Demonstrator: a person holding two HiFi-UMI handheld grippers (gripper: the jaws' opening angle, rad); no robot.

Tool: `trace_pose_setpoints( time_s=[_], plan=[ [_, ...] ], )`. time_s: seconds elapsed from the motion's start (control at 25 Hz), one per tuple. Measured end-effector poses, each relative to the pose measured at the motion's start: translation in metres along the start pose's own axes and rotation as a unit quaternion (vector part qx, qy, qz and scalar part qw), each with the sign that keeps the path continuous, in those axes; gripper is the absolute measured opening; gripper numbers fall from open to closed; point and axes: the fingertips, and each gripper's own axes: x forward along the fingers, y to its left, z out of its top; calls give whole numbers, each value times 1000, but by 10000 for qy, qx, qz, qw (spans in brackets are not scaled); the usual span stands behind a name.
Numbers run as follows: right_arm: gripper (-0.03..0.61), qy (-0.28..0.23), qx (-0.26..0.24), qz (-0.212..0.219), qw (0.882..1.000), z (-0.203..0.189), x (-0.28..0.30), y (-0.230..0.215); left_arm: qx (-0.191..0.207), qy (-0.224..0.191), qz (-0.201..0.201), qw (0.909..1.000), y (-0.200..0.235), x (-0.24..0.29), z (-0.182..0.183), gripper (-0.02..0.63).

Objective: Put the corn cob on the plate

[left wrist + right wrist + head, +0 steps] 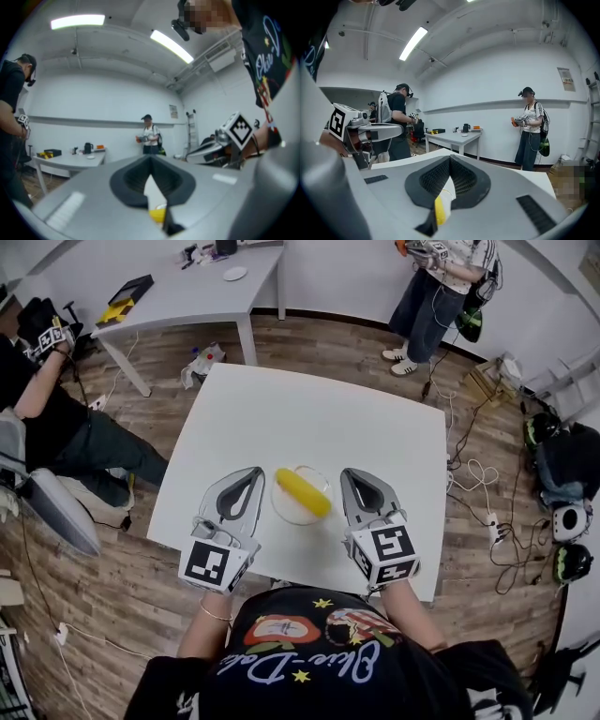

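The yellow corn cob [303, 491] lies slantwise on a clear round plate [282, 510] near the front of the white table [319, 418]. My left gripper [254, 471] hovers just left of the plate, jaws shut and empty. Just right of the plate, my right gripper [348, 472] is shut too, with nothing in it. In the left gripper view the closed jaws meet at the front, and a bit of the corn cob [158, 214] shows through the gap under them. The right gripper view likewise shows closed jaws with a strip of the corn cob [439, 211] below.
A second white table [187, 287] with small items stands at the back left. One person [436, 287] stands at the back right and another [56, 418] sits at the left. Cables and gear [553, 493] lie on the wooden floor at the right.
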Motion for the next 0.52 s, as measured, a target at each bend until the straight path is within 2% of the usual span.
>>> trace_pose_setpoints(
  time_s=[0.2, 0.52],
  plan=[
    [14, 32, -20, 71, 10000, 0, 2, 4, -11, -130, -43, 9999, -2, -3, 0, -14],
    [14, 106, 110, 228, 9996, -2, 6, 12, -30, -4, 44, 10000, 4, -6, -2, -14]
  ],
)
